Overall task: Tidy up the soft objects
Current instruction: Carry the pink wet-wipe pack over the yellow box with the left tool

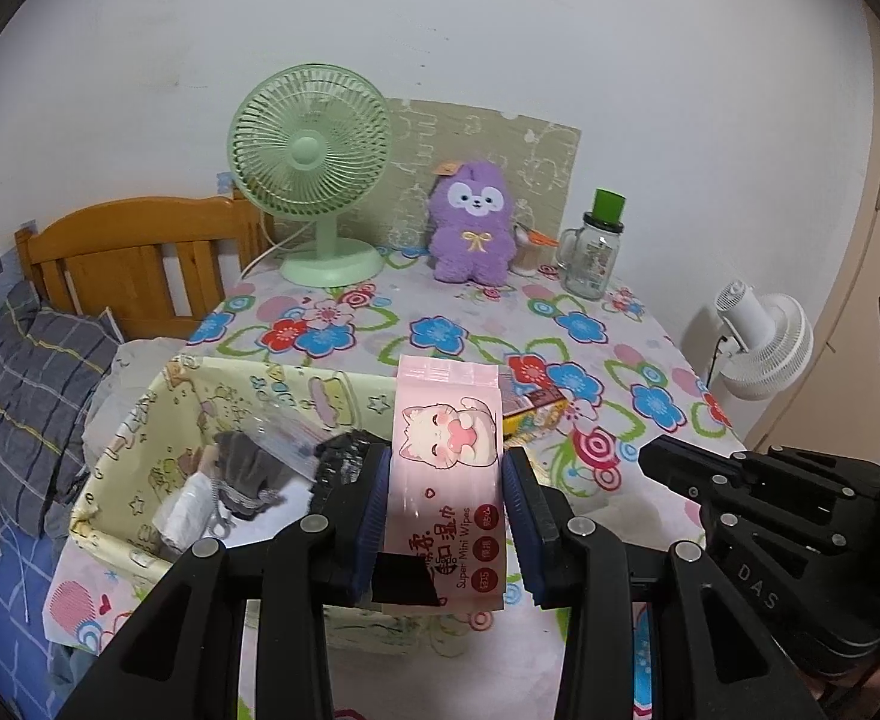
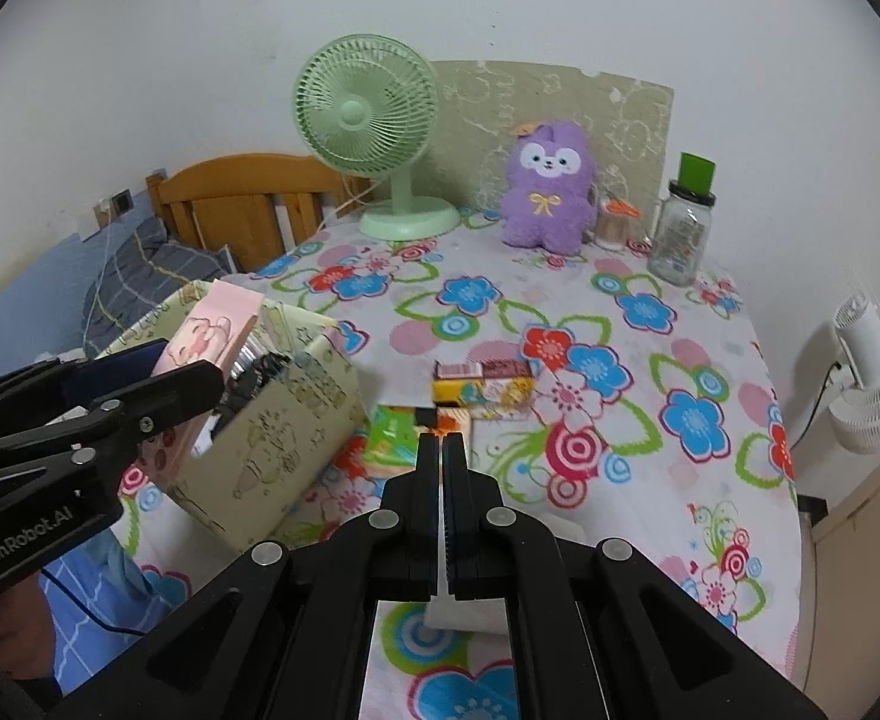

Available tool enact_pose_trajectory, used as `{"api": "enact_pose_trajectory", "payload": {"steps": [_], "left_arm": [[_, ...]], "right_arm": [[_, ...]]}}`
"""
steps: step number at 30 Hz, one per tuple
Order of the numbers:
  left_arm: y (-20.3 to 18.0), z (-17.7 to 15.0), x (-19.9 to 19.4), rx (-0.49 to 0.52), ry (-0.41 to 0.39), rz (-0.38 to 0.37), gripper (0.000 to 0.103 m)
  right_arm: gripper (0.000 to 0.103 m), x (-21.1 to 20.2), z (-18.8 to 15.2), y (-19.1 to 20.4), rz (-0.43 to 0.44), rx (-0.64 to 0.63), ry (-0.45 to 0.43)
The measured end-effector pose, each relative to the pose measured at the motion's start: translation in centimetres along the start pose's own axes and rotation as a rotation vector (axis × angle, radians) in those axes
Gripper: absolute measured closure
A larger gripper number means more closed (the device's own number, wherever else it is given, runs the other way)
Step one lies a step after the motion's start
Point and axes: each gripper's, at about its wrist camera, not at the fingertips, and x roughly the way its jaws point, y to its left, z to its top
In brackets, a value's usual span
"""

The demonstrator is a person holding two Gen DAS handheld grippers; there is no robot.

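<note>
Left tool (image 1: 447,516) pinching one wipes pack (image 1: 448,450); right tool (image 2: 441,441) pressed together, empty; two fans

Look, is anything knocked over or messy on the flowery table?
Nothing looks spilled or knocked over. The green fan, purple plush toy and jar stand upright. The left gripper holds a pink wipes pack by the fabric bin.

- the wipes pack (image 1: 447,480) blocks the packets behind it on the table; only a yellow box (image 1: 534,411) corner peeks out;
- in the right wrist view, closed fingers (image 2: 425,468) cover part of the green packet (image 2: 389,441);
- storage box (image 1: 140,420) contents jumbled, hard to identify
</note>
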Motion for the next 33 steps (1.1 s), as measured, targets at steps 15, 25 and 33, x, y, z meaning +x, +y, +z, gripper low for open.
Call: {"api": "enact_pose_trajectory", "payload": {"steps": [15,25,33], "left_arm": [[4.7,0.7,0.3,-0.072,-0.009,0.060,0.065],[6.9,0.9,1.2,-0.101,0.006,0.092,0.065],[7.2,0.7,1.6,-0.107,0.021,0.092,0.063]], "right_arm": [[0.100,1.6,2.1,3.6,0.043,-0.059,-0.001],[0.100,2.6,2.7,5.1,0.060,-0.086,0.013],[0.100,2.7,2.9,5.2,0.071,-0.085,0.013]]}}
